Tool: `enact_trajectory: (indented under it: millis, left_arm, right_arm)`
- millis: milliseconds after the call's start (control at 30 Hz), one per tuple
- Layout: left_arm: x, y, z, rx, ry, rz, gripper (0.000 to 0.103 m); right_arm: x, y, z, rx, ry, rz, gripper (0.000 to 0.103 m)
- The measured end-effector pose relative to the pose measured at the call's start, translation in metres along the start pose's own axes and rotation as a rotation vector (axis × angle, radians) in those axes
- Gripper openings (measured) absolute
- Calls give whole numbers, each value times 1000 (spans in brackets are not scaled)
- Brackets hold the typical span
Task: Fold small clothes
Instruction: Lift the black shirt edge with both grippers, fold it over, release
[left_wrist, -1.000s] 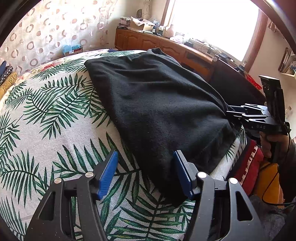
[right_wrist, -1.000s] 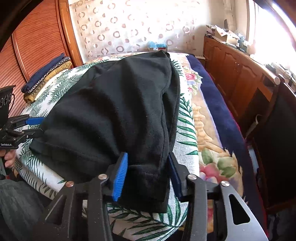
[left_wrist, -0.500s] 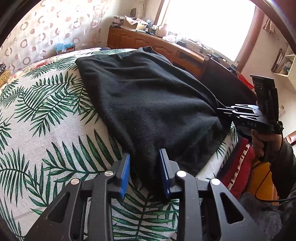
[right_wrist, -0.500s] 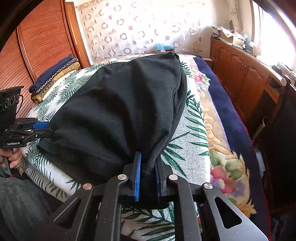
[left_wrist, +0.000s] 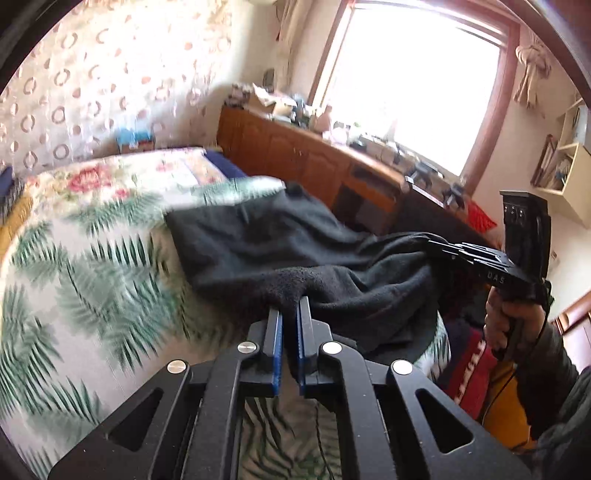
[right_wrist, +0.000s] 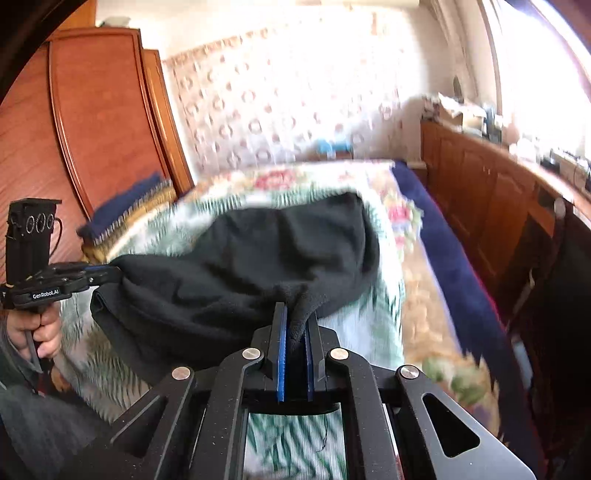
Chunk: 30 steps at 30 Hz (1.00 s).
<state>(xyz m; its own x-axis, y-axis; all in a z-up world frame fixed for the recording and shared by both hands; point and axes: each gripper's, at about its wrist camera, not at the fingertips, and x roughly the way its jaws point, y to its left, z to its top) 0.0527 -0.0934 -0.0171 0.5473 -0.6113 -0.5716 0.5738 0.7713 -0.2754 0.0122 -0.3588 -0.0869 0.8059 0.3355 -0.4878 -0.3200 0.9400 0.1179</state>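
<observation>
Left wrist view
Left gripper (left_wrist: 290, 314): jaws drawn close, pinching a bunched corner of the black garment (left_wrist: 295, 251) between the blue pads.
Right gripper (left_wrist: 430, 245): seen side-on at the right, held in the person's right hand (left_wrist: 511, 325); its tips are buried in the garment's other near corner (the jaw gap itself is hidden by cloth in this view).
Garment position: near edge lifted off the bed and slung between the two grippers; far part lies on the palm-leaf bedspread (left_wrist: 92, 280).
Shelf on the wall (left_wrist: 565, 170): holds small items too blurred to name.
Cabinet top (left_wrist: 332, 136): a long wooden cabinet under the window carries boxes and clutter.
Edges and room: the bed's right edge drops off just beside the garment, with a red cloth (left_wrist: 469, 369) below it; bare bedspread spreads wide to the left.

Right wrist view
Right gripper (right_wrist: 295, 325): jaws nearly together, clamped on a fold of the black garment (right_wrist: 258, 266) that rises between the pads.
Left gripper (right_wrist: 107, 273): at the left, in the left hand (right_wrist: 40, 328), biting the opposite corner.
Garment position: hangs sagging between both grippers (the far end rests on the bedspread (right_wrist: 384, 295)).
Folded stack (right_wrist: 125, 210): blue and yellow cloths piled at the bed's left side against the wooden wardrobe (right_wrist: 92, 122).
Edges and room: a floral quilt (right_wrist: 424, 302) and a dark blue blanket edge (right_wrist: 443, 236) run along the right; the wooden cabinet (right_wrist: 480, 184) stands beyond a narrow gap.
</observation>
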Motion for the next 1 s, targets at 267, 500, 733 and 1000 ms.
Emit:
enact_trajectory:
  millis: [267, 500, 733, 1000]
  left_arm:
    - [36, 40, 65, -21, -12, 44, 7]
    - [67, 67, 80, -64, 26, 48, 7]
    - [99, 84, 89, -94, 71, 57, 7]
    - [121, 94, 84, -107, 137, 77, 7]
  right_arm:
    - [45, -8, 67, -45, -99, -38, 6]
    - [102, -15, 85, -60, -54, -29, 6]
    - [129, -28, 113, -87, 12, -58, 6]
    - [151, -25, 124, -62, 150, -90, 14]
